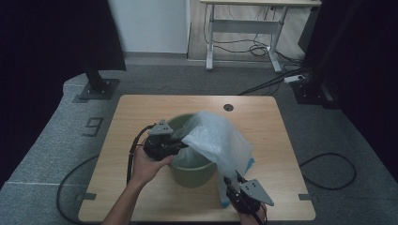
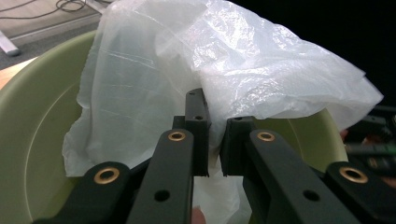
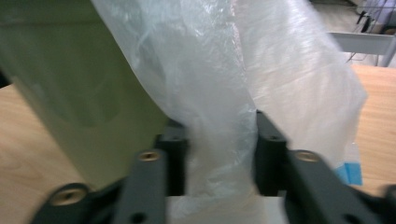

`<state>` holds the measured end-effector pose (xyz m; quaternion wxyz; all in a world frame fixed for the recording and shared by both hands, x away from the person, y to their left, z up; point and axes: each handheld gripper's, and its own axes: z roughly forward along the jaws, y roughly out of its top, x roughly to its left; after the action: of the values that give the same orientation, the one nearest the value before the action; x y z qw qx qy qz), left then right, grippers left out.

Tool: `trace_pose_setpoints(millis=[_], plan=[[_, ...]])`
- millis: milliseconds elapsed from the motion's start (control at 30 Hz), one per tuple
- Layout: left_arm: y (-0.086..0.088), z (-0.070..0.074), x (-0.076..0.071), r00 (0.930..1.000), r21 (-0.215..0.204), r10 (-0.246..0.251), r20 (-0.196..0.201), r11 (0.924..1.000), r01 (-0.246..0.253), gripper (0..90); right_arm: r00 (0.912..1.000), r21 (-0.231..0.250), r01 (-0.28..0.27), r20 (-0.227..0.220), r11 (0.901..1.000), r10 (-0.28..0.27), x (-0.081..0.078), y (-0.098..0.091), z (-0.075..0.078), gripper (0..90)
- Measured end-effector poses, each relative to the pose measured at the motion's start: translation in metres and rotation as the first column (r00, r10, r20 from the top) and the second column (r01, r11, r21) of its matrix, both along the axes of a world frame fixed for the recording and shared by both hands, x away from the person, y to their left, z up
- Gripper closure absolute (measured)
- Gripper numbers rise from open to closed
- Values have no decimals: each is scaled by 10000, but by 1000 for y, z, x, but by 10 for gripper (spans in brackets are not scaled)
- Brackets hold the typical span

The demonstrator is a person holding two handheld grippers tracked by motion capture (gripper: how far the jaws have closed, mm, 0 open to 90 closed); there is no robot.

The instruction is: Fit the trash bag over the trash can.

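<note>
Now lining green bin [image 1: 191,168] | left gripper [image 2: 215,140] pinches plastic bag [image 1: 217,140] at bin's nine o'clock, anchoring it | right gripper [image 3: 219,144], half-open, straddles bag's hanging edge at five o'clock.

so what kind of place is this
Probably a lab or recording room rather than a home: a lone wooden table on grey carpet, black curtains at both sides, loose cables under a height-adjustable desk behind.
</note>
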<state>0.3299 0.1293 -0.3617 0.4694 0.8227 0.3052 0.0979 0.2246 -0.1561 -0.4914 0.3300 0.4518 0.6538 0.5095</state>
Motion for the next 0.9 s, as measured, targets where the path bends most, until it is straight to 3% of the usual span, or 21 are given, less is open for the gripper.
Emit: trace_pose_setpoints(millis=[100,167,367,567,700,900], plan=[[0,-2,1,9999,77,-133,-21,9999,133,828,9997,82,156,204,9998,-157,5,-10,5,839],[-1,-3,1,9998,112,-175,-13,9998,175,828,9988,5,301,382,9995,-301,7,-16,8,874],[-6,-5,5,9996,206,-272,-28,9994,272,826,9910,475,943,911,9944,-983,11,-33,25,884],[-13,-8,9,9994,-23,-335,40,9994,335,824,9776,943,1148,1662,9889,-1294,10,-49,57,885],[-13,-7,7,9984,-59,-560,36,9984,560,820,9712,1112,966,2070,9891,-1181,6,-52,73,885],[-2,-3,2,9991,-64,-404,135,9992,405,769,9640,1122,418,2565,9928,-696,2,-43,86,886]])
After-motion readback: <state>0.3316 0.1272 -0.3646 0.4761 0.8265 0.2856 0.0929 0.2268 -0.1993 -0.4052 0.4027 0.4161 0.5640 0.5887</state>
